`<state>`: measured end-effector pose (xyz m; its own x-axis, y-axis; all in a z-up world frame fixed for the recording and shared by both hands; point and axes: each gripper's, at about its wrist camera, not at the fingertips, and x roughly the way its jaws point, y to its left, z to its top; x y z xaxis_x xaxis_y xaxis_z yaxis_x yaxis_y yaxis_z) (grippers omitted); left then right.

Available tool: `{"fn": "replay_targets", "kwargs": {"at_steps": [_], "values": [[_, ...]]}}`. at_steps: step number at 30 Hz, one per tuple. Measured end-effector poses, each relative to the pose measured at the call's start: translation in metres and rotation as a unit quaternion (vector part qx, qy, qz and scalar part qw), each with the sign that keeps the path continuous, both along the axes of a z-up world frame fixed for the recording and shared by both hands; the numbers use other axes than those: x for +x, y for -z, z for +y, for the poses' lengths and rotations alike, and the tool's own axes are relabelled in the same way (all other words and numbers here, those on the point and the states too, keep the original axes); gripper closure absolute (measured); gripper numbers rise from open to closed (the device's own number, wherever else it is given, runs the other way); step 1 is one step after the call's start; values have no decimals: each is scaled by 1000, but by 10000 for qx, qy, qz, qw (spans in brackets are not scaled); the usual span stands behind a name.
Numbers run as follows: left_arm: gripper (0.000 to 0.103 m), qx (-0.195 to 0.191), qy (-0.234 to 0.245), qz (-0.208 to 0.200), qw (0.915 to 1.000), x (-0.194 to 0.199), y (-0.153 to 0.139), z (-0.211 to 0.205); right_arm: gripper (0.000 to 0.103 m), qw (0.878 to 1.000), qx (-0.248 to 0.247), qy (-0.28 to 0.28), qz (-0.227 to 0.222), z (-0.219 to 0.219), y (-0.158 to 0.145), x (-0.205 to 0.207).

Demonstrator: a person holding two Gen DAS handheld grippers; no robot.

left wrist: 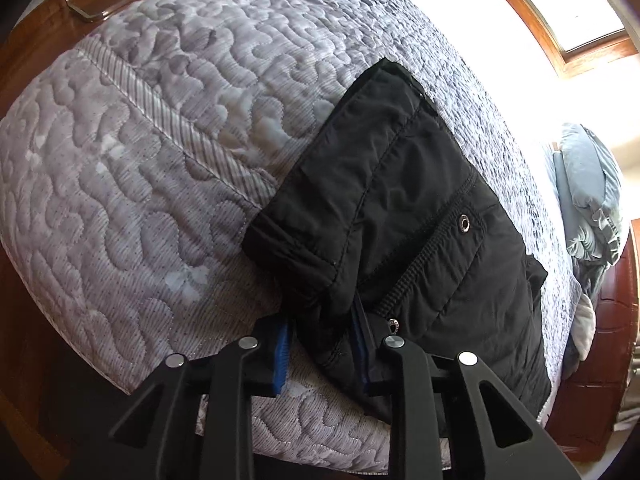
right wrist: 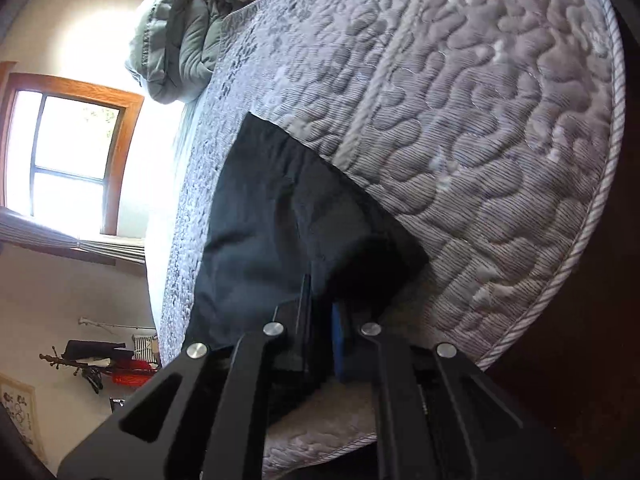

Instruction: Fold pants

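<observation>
Left gripper (left wrist: 324,344) and right gripper (right wrist: 320,340) both work the near edge of the black pants (left wrist: 400,200) on the bare mattress (left wrist: 140,160).

The left jaws stand partly spread, a bunched fold of the pants between the blue pads, though whether they press it is unclear. The right jaws are pressed together, pinching the pants' near edge. The folded pants lie near the mattress's near edge; a rumpled grey comforter (right wrist: 180,36) sits at the mattress's far end.
</observation>
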<state>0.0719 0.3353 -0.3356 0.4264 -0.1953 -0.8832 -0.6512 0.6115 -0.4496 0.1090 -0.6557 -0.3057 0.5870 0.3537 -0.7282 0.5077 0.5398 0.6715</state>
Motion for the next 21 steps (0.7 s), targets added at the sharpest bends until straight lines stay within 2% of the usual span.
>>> {"fn": "replay_targets", "kwargs": {"at_steps": [9,13,14,15,16,17,19,21], "values": [[77,165,92,17,9998,2,1,-4,96,9999,-73,-20,81,-1,8,-4],[72,404,220,60,9989,6,1,-13,94,9999,-40,-10,139,-2,12,-7],[66,539,308,83,9980,8,0,-16,92,9999,-10,-12,140,-3,11,-8],[63,730,401,103,9965,9,-4,-20,85,9999,-16,-6,103,-4,6,-10],[53,952,476,115,9942,9,-8,-25,78,9998,-163,44,83,-8,-1,-10],[38,1178,520,134,9916,8,-13,-30,77,9991,-397,99,62,-9,-12,-13],[23,1492,514,4,9875,3,-21,-36,75,9965,-815,189,68,-11,-28,-20],[21,1510,476,-184,9872,-3,-25,-39,76,9936,-1119,115,-60,-6,-44,-22]]}}
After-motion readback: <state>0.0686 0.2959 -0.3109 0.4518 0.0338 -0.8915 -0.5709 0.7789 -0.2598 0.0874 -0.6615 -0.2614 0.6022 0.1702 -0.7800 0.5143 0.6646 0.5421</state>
